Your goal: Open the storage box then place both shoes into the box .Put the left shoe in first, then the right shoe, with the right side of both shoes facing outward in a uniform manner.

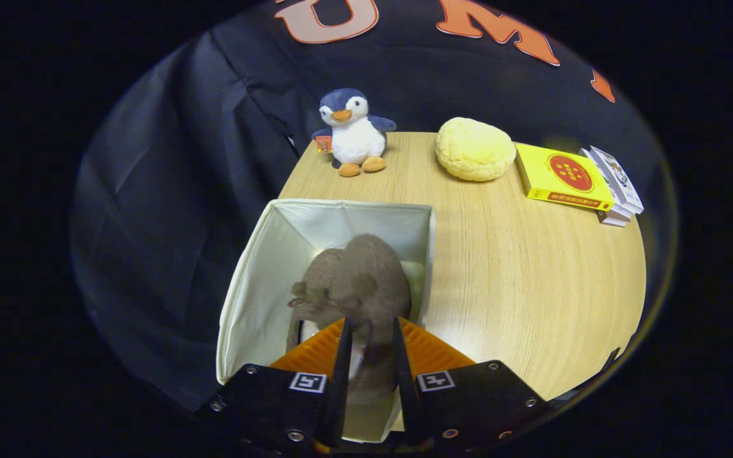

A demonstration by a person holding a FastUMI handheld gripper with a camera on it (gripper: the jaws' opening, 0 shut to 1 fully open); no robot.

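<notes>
The gripper (369, 356) points down into an open box, and its two fingers (343, 356) stand close together with a brown, fuzzy suede-like shoe (357, 286) pinched between them. Both fingers press against the narrow rear part of the shoe, so the grip looks firm. The shoe hangs or rests inside the white, square fabric storage box (258, 280), with its rounded body stretching away from the fingers toward the far wall of the box. A small tuft or bow sits on the shoe's left side. A pale lining shows beside the shoe on the right, against the box wall; whether that belongs to a second shoe is hard to tell.

The box stands open on the near left corner of a light wooden table (519, 280). Beyond the box, at the far edge of the table, a small plush penguin (354, 130) with a blue head, white belly and orange feet stands upright. To its right lies a round, pale yellow bun-shaped cushion (473, 148). Just beside that sits a flat yellow box with a red circle on top (560, 177), resting against a small stack of white boxes (618, 191) at the table's far right. Dark cloth hangs behind and to the left of the table.
</notes>
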